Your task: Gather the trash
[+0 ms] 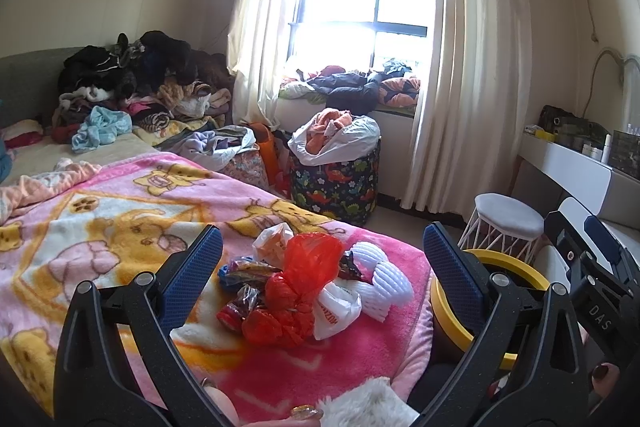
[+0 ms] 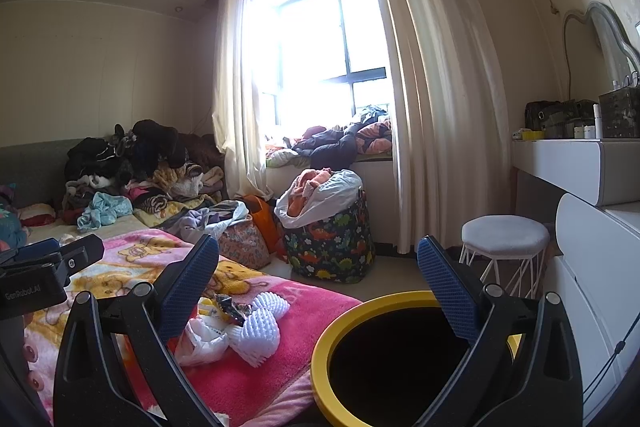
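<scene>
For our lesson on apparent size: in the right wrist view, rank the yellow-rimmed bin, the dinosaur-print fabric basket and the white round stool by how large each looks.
1. Yellow-rimmed bin, though it sits nearest the camera.
2. Dinosaur-print fabric basket.
3. White round stool, not far behind the basket.

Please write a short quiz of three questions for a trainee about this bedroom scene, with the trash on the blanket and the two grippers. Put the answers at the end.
1. True or false: the red plastic bag lies in the trash pile on the pink blanket.
2. What colour is the rim of the bin beside the bed? A) green B) yellow C) white
3. Fill in: the jaws of the left gripper and the right gripper are both ____ and hold nothing.

Key: 1 true; 2 B; 3 open. The white foam nets lie at the edge of the pile nearest the bin.
</scene>
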{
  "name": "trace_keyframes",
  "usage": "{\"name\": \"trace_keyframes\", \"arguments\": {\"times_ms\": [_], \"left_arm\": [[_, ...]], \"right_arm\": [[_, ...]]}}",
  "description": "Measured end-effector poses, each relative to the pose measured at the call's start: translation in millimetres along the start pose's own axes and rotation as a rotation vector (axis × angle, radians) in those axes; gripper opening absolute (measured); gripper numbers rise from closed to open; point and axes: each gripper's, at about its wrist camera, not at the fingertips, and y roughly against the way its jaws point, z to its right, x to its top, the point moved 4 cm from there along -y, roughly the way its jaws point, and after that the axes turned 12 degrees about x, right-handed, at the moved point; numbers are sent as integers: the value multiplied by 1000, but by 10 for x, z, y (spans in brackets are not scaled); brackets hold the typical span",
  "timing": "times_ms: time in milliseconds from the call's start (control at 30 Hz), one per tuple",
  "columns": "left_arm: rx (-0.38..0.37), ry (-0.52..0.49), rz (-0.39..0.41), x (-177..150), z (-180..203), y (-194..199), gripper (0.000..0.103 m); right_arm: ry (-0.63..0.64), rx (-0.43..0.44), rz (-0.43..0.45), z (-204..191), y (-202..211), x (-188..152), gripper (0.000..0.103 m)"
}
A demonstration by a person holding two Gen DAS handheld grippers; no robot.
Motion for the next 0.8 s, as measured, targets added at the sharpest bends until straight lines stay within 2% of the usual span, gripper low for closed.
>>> {"name": "trace_keyframes", "arguments": {"times_ms": [333, 800], "left_arm": [[-14, 16, -20, -42, 1, -67, 92], [25, 92, -54, -69, -532, -307, 92]], "right_arm": [[4, 44, -42, -89, -55, -79, 97], [24, 196, -174, -450, -413, -168, 97]]}}
